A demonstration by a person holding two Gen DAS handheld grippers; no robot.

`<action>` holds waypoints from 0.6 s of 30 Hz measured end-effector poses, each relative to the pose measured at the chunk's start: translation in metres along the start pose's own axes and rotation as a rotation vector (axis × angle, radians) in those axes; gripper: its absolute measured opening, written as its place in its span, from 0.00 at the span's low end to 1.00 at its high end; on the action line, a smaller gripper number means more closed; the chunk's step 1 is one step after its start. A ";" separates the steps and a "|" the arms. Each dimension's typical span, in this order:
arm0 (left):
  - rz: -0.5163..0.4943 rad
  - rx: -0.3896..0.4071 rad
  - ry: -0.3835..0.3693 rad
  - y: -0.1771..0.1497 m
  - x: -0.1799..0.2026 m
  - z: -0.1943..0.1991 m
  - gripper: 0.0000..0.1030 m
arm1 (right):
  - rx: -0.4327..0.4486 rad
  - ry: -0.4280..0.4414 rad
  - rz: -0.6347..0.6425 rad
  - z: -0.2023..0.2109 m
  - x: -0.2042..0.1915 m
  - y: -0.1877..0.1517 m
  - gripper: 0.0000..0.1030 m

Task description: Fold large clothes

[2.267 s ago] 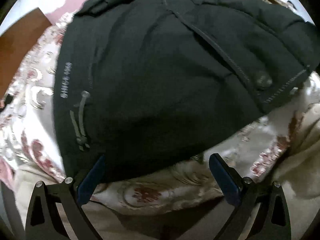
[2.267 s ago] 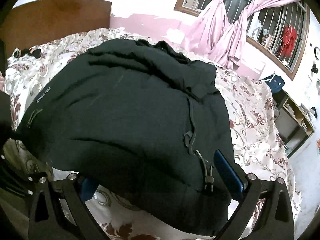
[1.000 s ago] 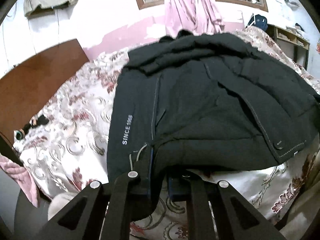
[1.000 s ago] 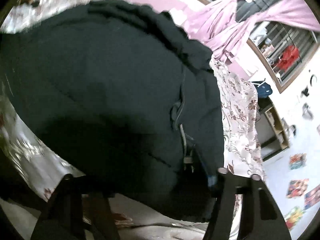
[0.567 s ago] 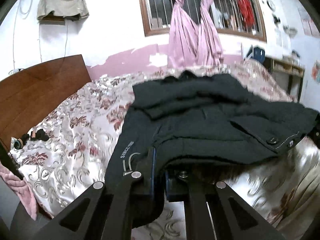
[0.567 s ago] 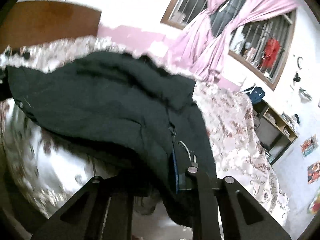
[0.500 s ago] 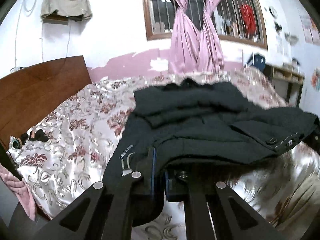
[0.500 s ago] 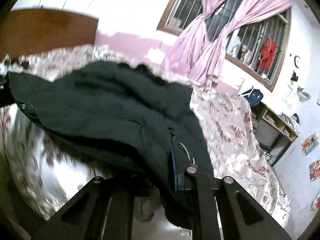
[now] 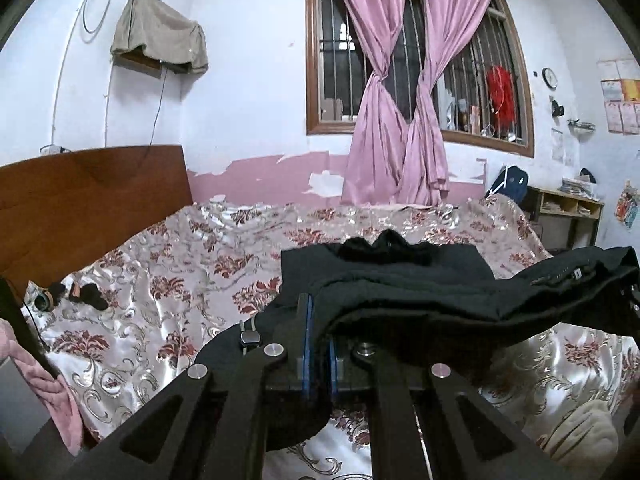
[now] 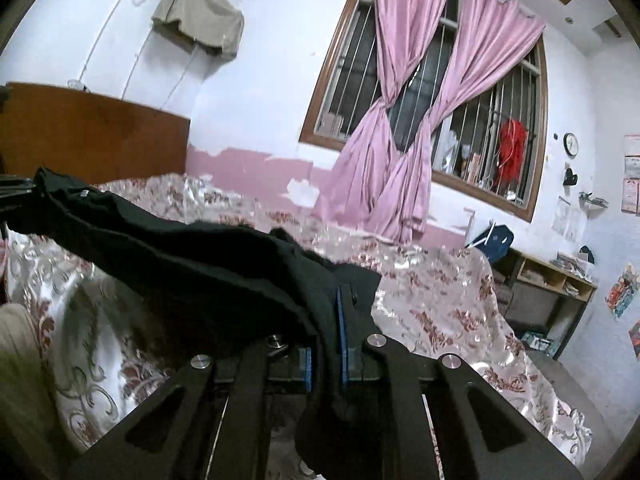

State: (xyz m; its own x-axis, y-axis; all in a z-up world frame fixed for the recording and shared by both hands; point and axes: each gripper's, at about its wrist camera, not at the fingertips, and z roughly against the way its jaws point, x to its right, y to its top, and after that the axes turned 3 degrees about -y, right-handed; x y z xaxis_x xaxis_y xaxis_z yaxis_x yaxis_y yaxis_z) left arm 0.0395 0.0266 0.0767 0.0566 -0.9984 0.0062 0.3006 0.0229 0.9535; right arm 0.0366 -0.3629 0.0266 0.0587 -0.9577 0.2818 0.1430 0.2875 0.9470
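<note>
Left gripper: clamped tight, blue pads pinching a fold of the black jacket at its near edge, a cord toggle hanging just left of the jaws. Right gripper: likewise clamped tight, blue pads nipping the black jacket at its other near corner. Between the two grips: jacket hem held up off the bed, cloth stretched and sagging in a band, far part with the collar resting on the floral satin bedspread. Beyond: wooden headboard at left, small dark items on the spread near it. Further back: barred window with knotted pink curtains, cloth-draped wall shelf, wooden desk at right.
</note>
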 end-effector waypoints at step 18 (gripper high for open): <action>-0.104 0.047 -0.064 0.051 0.003 0.007 0.06 | 0.177 -0.065 -0.023 0.053 0.008 0.034 0.07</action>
State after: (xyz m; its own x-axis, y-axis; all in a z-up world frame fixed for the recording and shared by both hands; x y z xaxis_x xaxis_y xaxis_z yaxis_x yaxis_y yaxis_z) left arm 0.0480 0.0248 0.1273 -0.0343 -0.9965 -0.0756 0.2570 -0.0819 0.9629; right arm -0.0109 -0.3614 0.0696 -0.0069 -0.9645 0.2639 -0.0327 0.2640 0.9640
